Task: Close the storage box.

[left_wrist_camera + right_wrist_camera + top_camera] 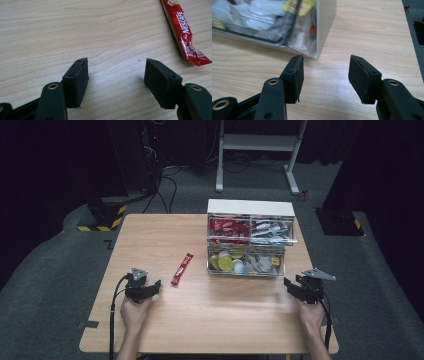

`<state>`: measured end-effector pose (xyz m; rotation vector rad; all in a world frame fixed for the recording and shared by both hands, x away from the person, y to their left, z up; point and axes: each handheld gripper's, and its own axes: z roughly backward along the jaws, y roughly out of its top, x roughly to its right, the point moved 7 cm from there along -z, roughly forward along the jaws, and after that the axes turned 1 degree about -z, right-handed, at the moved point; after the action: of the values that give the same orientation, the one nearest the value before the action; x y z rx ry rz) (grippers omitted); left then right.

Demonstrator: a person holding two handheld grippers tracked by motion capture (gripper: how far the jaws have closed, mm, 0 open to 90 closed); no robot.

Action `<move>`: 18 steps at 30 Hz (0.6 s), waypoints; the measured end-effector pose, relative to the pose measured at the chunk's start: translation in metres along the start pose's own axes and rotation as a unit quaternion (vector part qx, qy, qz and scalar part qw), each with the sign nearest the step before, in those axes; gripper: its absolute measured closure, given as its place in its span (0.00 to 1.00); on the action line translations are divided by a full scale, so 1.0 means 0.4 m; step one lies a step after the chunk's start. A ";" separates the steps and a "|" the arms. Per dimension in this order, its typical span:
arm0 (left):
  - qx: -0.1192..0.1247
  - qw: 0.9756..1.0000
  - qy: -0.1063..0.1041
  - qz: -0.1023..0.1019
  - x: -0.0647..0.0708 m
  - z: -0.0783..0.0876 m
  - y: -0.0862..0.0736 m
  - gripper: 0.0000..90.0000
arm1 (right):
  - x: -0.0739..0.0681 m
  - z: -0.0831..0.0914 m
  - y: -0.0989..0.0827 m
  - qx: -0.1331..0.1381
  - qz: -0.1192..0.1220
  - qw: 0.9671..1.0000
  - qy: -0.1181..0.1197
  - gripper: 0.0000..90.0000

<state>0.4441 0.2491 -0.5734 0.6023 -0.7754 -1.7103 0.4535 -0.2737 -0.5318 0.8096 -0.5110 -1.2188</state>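
Nearest the person, the left gripper (150, 288) rests low over the bare wooden table (220, 320), its jaws standing well apart with nothing between them; in the left gripper view the two black pads (77, 80) frame only wood grain. Just beyond those fingertips and off to their right lies the red coffee stick sachet (182, 269), flat on the table, its long axis running away from the person with a slight lean toward the right at the far end. In the left gripper view its crimped near end (197, 58) lies just past the right-hand pad, close but not touching, so the left gripper is by far the nearer of the two, and a pick would call for a short shift right and forward, jaws set across the narrow width. The right gripper (292, 287) sits well apart at the table's right side, jaws also parted and empty, though less wide than they could go, pointing at the near right corner of the clear two-tier organiser box (250, 206). That box stands beyond the sachet, farther back on the table, with red packets in its upper compartments and capsules and small pots below.
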 end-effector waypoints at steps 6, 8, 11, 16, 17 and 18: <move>0.000 1.000 0.001 0.001 0.000 0.000 0.000 0.40 | 0.013 -0.015 -0.016 -0.013 0.003 1.000 -0.015 0.50; 0.001 1.000 0.001 0.001 0.000 0.000 0.000 0.40 | 0.014 -0.020 -0.020 -0.016 0.002 1.000 -0.020 0.50; 0.000 1.000 0.001 0.000 0.000 0.000 0.000 0.40 | 0.018 -0.025 -0.024 -0.020 0.008 0.999 -0.023 0.50; 0.001 1.000 0.001 0.000 0.000 0.000 0.000 0.40 | 0.023 -0.043 -0.042 -0.035 0.006 0.999 -0.033 0.49; 0.001 1.000 0.001 0.000 0.000 0.000 0.000 0.40 | 0.023 -0.046 -0.045 -0.037 0.008 0.999 -0.033 0.49; 0.001 1.000 0.002 0.000 0.000 0.000 0.000 0.40 | 0.023 -0.046 -0.045 -0.037 0.008 0.999 -0.033 0.49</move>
<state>0.4442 0.2489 -0.5735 0.6065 -0.7752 -1.7077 0.4586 -0.2799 -0.5581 0.7035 -0.5233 -1.2464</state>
